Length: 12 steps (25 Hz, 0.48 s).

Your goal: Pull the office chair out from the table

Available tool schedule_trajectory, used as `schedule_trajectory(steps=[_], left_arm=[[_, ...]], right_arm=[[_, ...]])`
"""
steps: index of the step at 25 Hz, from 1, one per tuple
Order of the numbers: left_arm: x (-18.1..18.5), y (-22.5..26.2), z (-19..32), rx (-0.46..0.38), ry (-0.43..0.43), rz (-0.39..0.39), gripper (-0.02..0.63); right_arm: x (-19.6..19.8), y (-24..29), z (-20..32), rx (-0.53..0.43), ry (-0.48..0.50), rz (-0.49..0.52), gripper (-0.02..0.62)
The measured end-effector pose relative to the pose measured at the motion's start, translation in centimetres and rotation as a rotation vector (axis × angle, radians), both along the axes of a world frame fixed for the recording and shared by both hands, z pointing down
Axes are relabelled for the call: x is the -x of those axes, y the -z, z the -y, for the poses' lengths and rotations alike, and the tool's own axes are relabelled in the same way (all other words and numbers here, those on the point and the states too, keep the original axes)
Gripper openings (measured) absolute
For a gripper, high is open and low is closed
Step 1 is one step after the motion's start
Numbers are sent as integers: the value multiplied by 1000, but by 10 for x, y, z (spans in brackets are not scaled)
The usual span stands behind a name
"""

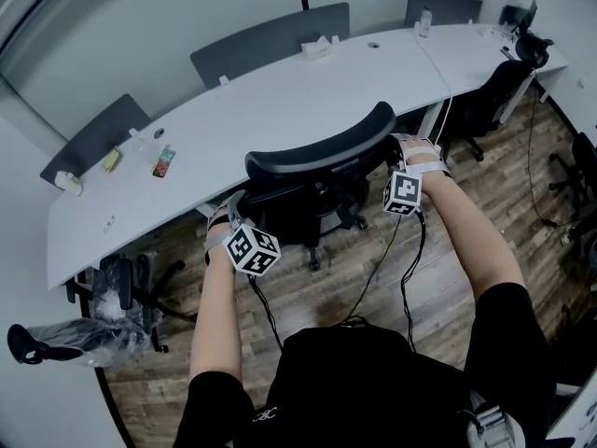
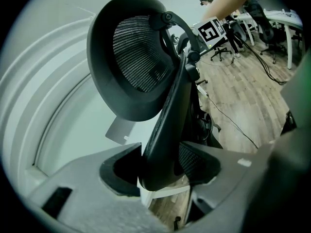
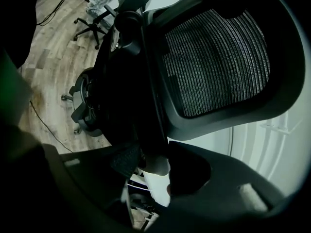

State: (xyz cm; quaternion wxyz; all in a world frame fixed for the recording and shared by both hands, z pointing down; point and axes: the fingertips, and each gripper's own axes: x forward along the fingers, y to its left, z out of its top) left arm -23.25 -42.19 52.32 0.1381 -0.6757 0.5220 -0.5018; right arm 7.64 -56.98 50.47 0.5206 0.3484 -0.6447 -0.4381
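A black mesh-back office chair (image 1: 317, 157) stands tucked against the long white table (image 1: 280, 101), its backrest toward me. My left gripper (image 1: 233, 211) is at the backrest's left edge and my right gripper (image 1: 407, 153) at its right edge. In the left gripper view the dark frame rim of the chair (image 2: 141, 57) runs down between the jaws of the left gripper (image 2: 163, 171), and the pads press on it. In the right gripper view the chair's (image 3: 218, 57) other rim sits clamped in the right gripper (image 3: 150, 161).
On the table lie a tissue box (image 1: 319, 47), a bottle (image 1: 424, 19) and a snack packet (image 1: 164, 161). Another black chair (image 1: 494, 91) stands at the right, and one with a plastic bag (image 1: 121, 292) at the left. Cables (image 1: 373, 269) trail over the wood floor.
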Motion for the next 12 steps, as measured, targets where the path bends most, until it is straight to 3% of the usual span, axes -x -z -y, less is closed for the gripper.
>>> schedule_trajectory(steps=[12], left_arm=[[-22, 0, -47, -16, -58, -7, 239]], right_arm=[[-27, -2, -58, 4, -19, 3, 192]])
